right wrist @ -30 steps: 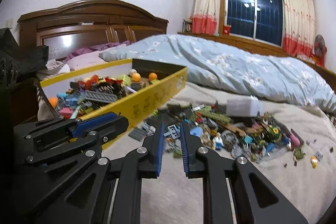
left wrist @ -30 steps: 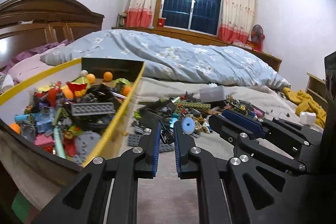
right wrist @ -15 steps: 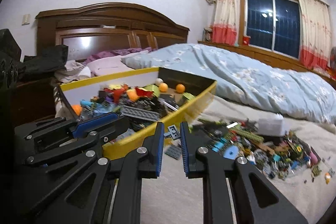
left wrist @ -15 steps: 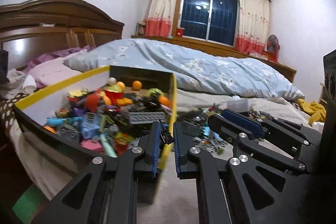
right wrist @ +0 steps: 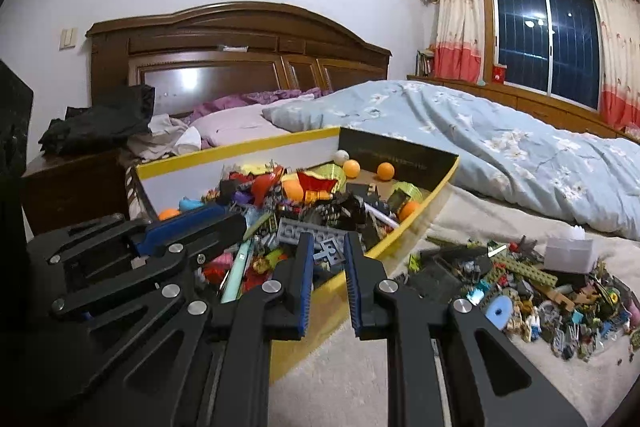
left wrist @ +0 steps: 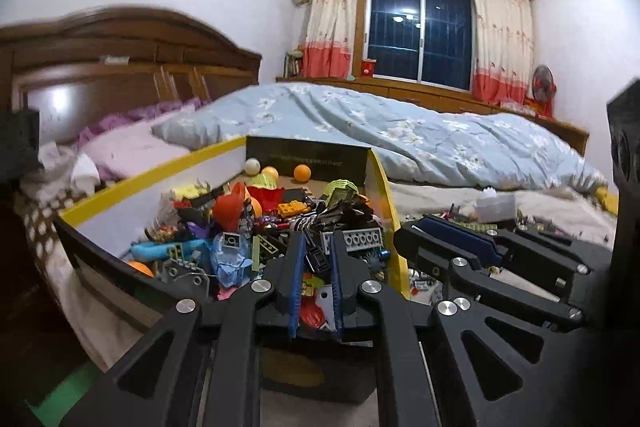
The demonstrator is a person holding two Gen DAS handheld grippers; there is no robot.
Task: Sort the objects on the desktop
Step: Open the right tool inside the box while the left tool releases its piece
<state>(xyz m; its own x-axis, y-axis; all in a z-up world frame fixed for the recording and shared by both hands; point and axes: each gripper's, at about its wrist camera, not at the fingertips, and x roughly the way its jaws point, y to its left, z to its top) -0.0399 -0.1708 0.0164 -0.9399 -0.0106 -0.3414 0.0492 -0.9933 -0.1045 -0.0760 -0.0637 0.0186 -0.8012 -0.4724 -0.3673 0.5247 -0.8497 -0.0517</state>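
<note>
Left wrist view: the left gripper [left wrist: 316, 259] hangs over the yellow-rimmed box [left wrist: 380, 187], jaws nearly closed and pinching a small black brick piece [left wrist: 314, 255] between the blue pads; toy parts fill the box toward 11 o'clock, and the right gripper [left wrist: 452, 239] sits at 3 o'clock. Right wrist view: the right gripper [right wrist: 326, 255] is over the box's near rim [right wrist: 332, 287], jaws almost shut on a small grey plate piece [right wrist: 330, 251]; the loose brick pile [right wrist: 520, 283] lies on the beige blanket [right wrist: 360, 379] at 3 o'clock, the left gripper [right wrist: 200, 227] at 9 o'clock
</note>
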